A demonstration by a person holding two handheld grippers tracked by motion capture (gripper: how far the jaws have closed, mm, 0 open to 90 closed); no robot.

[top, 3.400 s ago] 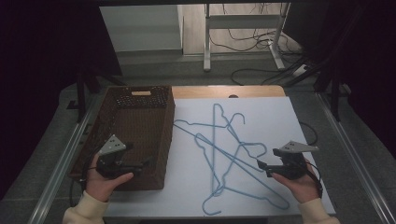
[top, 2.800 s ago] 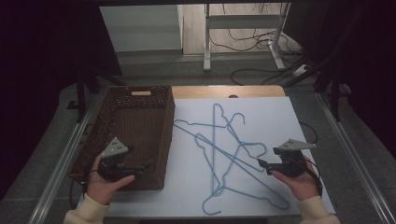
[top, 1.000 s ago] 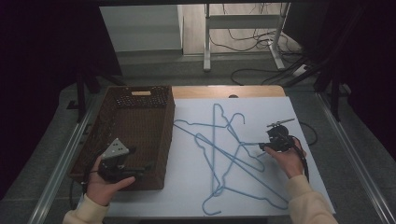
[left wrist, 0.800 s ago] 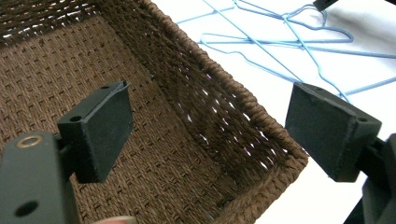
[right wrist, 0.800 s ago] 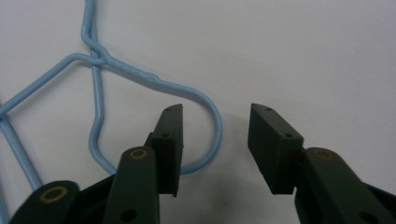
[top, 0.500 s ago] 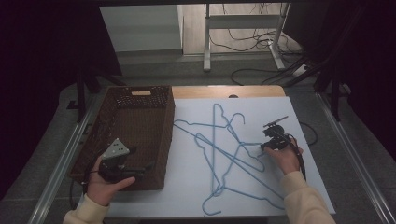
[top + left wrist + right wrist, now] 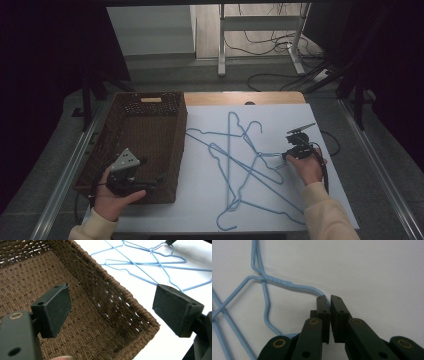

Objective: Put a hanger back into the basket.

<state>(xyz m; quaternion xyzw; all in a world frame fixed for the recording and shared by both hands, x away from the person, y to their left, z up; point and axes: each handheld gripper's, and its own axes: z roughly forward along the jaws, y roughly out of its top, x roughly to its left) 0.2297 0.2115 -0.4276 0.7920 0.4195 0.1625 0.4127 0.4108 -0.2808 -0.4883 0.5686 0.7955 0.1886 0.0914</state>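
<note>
Gripping is the step in hand: your right gripper (image 7: 329, 298) has just been closing, and its jaws now stand nearly together with the hook wire of a blue hanger (image 7: 294, 286) running in between the pads. In the right gripper view the wire curves from the twisted neck straight into the slit between the jaws, so judge this as a pinch on the hook end, not yet a lift.

In the high view that hanger (image 7: 265, 156) lies flat on the white table sheet (image 7: 280, 110), near its right side, crossed and tangled with the other hangers (image 7: 231, 165). The wicker basket (image 7: 176, 150) stands at the left of the sheet, well apart from the grip point.

Your left gripper (image 7: 110, 305) hangs over the near right corner of the basket with its jaws wide apart and nothing between them.

For the next move, raise the right hand slowly and watch the crossing wires. The hangers overlap, so a neighbour may ride up with the held one. Keep the pinch firm, since thin round wire can twist or slip in flat pads. Carry left to the basket once the hanger hangs free.
</note>
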